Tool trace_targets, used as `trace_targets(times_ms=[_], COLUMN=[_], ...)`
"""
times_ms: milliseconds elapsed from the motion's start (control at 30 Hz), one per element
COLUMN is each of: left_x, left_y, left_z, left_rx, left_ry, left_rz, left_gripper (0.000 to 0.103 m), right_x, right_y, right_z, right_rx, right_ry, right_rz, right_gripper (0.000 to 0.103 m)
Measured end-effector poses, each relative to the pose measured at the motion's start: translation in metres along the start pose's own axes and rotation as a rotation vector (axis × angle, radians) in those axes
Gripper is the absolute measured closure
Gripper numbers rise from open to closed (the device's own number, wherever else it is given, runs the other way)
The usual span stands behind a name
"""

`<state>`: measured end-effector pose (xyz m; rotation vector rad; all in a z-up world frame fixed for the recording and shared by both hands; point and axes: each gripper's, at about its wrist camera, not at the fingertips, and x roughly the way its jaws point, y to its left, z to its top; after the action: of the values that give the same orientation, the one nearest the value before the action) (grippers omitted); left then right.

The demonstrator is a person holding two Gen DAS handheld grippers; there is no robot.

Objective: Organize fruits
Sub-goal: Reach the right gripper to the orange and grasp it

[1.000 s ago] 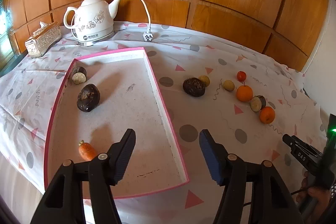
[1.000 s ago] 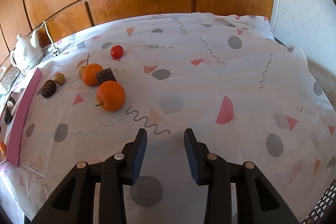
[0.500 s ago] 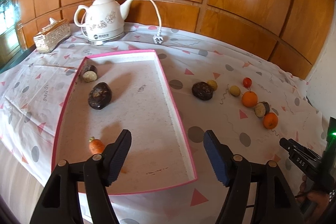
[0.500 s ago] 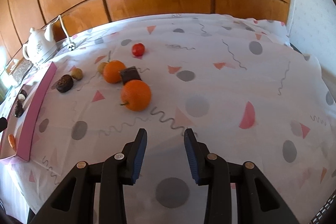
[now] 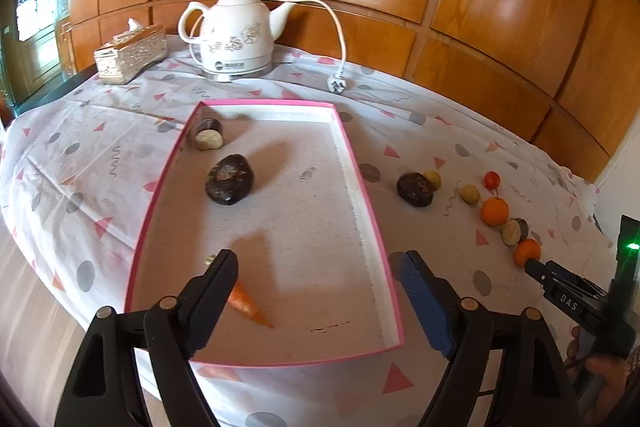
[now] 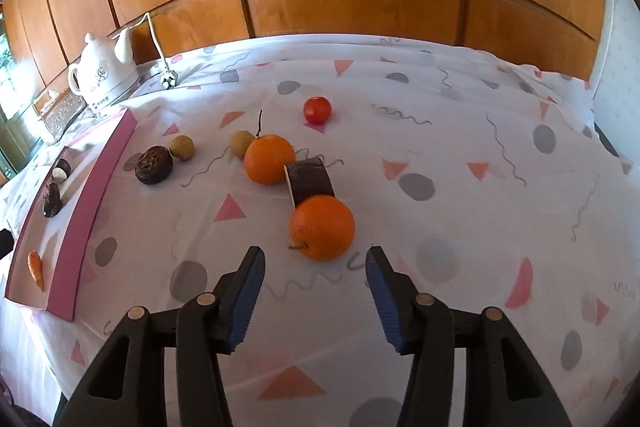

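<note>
Your left gripper [image 5: 316, 269] is opening empty above the pink tray's near edge [image 5: 296, 361]; your right gripper [image 6: 315, 271] is opening just short of the nearest orange [image 6: 322, 227], open cloth lying rightward.

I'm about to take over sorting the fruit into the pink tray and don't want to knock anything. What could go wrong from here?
1. The right gripper, jaws opening and empty, faces the near orange; a round fruit may roll if nudged off-centre.
2. The cut dark piece sits right against that orange, so a finger could shove it.
3. The left gripper, also opening, hangs over the carrot in the tray and could bump it.
</note>
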<state>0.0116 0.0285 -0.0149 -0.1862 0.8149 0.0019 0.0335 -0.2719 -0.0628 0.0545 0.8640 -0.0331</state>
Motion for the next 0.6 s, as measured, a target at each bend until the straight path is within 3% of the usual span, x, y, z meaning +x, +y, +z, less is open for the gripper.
trace_targets(times_ms=[333,367,400,600], left_x=[-0.005,-0.005,-0.005,-0.005], left_y=[0.018,0.019,0.02,0.024], left_z=[0.0,0.0,-0.001,-0.002], left_rx=[-0.068,-0.071,-0.073,-0.084], left_ry=[-0.005,-0.005,-0.005,-0.004], left_rz=[0.037,0.038,0.038,0.037], left_gripper=[0.017,0.017,0.017,0.017], right_x=[0.026,0.027,0.028,0.025], right_y=[0.004,0.005,0.005,0.006], right_z=[0.012,0.012,0.011,0.008], right_rx=[-0.044,-0.05,-0.055,-0.069], right_ry=[0.05,0.055,0.055,0.052], right_rz=[-0.035,-0.033,-0.039,-0.044], right_gripper=[0.05,0.053,0.064,0.063])
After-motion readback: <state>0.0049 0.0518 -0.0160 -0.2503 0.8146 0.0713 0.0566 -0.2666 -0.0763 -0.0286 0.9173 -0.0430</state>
